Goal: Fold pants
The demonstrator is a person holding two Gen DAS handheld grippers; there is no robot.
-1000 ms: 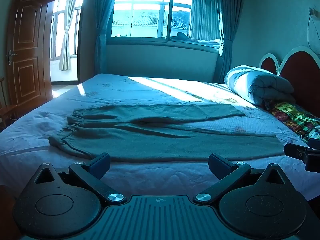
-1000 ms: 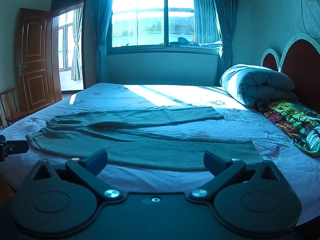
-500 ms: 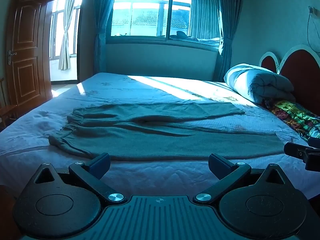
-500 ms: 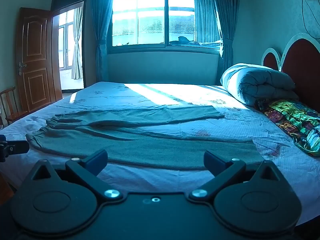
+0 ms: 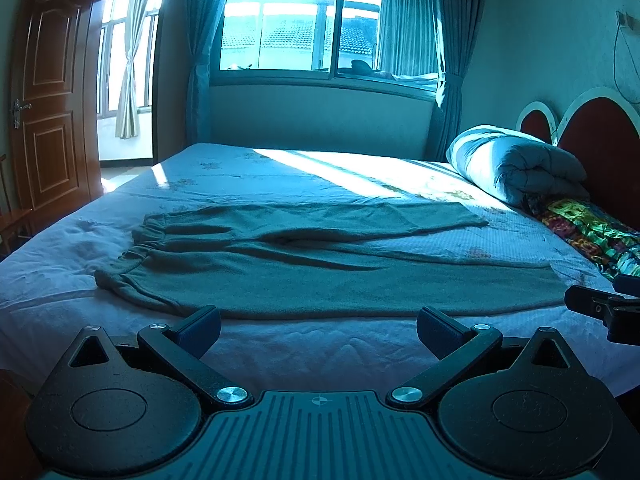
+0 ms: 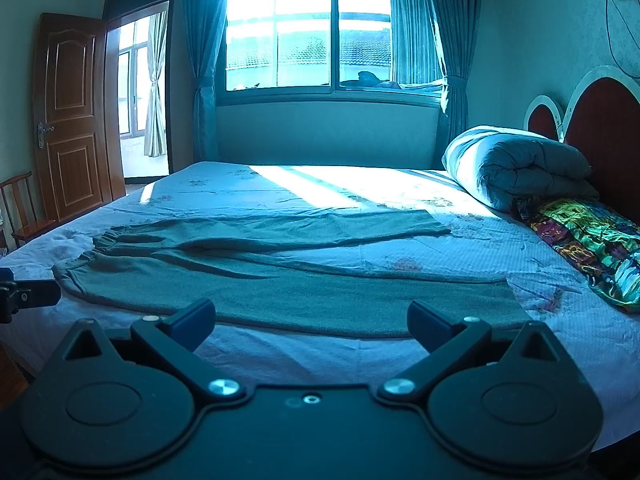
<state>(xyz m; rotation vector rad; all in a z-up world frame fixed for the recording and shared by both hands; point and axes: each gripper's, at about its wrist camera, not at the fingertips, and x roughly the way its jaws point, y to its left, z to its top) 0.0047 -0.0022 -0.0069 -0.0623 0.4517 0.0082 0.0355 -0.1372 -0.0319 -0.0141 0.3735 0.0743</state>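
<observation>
The pants (image 5: pixel 304 264) lie flat and unfolded on the bed (image 5: pixel 320 352), near its front edge. Their long axis runs across the bed from side to side: the gathered waistband (image 5: pixel 140 248) points toward the side with the door (image 5: pixel 48 96), and the two leg ends point toward the headboard (image 5: pixel 592 128). The nearer leg (image 6: pixel 320 296) runs along the front edge of the mattress, while the farther leg (image 6: pixel 304 224) angles slightly away from it, leaving a wedge of bare sheet between them near the hems.

The left gripper (image 5: pixel 318 326) hangs just off the front edge of the bed with its fingers spread wide and nothing between them, facing the waistband half of the pants. The right gripper (image 6: pixel 312 320) is likewise spread wide and empty, facing the leg half. Each gripper shows as a small dark shape at the edge of the other's view, so they sit side by side and well apart.

At the headboard end, a rolled quilt (image 6: pixel 520 168) rests against the headboard, and a colourful patterned cloth (image 6: pixel 588 240) lies in front of it, near the hem of the nearer leg but not touching it. Beyond the bed stands a window (image 5: pixel 320 24) with curtains (image 6: pixel 204 60), throwing a bright band of sun across the far sheet. A wooden chair (image 6: pixel 24 216) stands beside the open door.
</observation>
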